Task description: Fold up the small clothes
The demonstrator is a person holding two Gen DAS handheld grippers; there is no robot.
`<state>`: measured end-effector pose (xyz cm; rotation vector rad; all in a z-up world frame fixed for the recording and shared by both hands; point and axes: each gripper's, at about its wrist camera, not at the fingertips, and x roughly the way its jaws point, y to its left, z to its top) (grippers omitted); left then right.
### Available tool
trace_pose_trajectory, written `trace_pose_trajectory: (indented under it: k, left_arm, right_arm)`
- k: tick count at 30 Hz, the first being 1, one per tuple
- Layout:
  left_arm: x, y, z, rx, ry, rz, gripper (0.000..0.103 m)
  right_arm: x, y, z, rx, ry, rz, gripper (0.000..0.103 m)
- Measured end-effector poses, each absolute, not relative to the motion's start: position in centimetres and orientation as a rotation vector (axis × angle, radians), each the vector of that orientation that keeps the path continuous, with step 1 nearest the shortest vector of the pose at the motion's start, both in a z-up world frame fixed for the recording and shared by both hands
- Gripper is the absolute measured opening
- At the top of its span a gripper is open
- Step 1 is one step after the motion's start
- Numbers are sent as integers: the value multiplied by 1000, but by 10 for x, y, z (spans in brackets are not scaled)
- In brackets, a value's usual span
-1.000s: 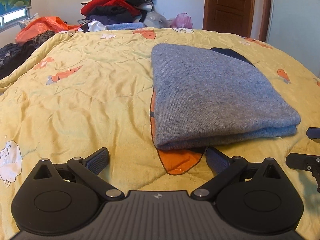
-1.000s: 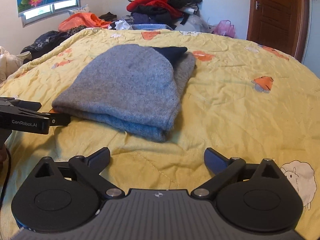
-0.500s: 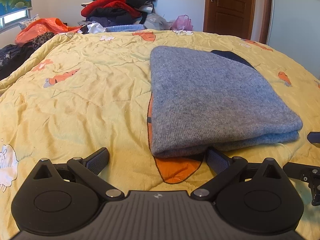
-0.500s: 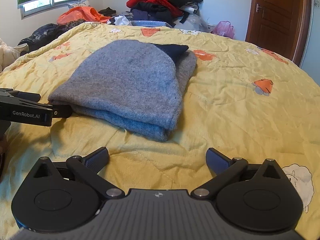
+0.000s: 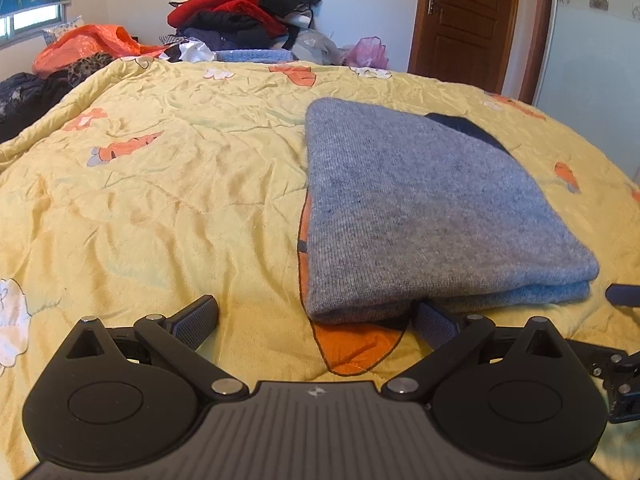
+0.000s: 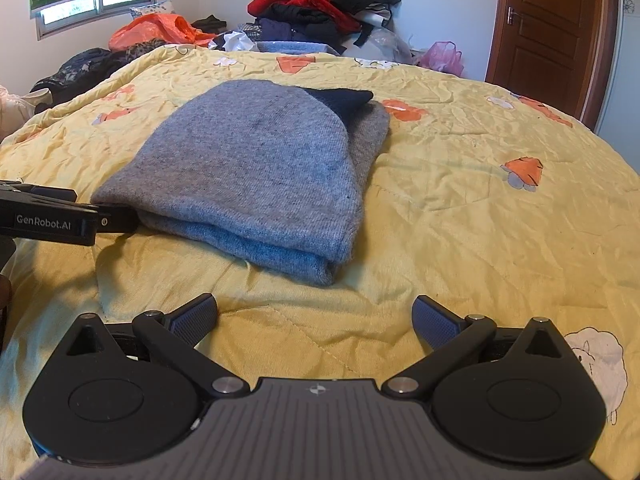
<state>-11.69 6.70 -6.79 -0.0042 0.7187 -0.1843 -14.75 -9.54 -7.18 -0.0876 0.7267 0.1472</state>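
A folded grey knit garment with a dark navy part at its far end lies on the yellow quilt; it also shows in the right wrist view. My left gripper is open at the garment's near left corner, its right finger tucked under the fold edge. In the right wrist view the left gripper touches that same corner. My right gripper is open and empty, just short of the garment's near right corner.
A heap of red, black and blue clothes and an orange bag sit at the far side of the bed. A wooden door stands at the back right. Dark clothes lie past the bed's left edge.
My left gripper has moved forward to the garment's near edge, so its right finger now reaches under the fold. My right gripper has crept slightly closer. Both stay open.
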Motion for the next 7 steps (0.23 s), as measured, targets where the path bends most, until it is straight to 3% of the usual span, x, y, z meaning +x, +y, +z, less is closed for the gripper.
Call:
trace_pose_trajectory:
  k: [7]
  left_arm:
    - [-117, 67, -67, -1, 724, -164, 103]
  right_arm:
    - [-148, -95, -72, -88, 727, 147, 103]
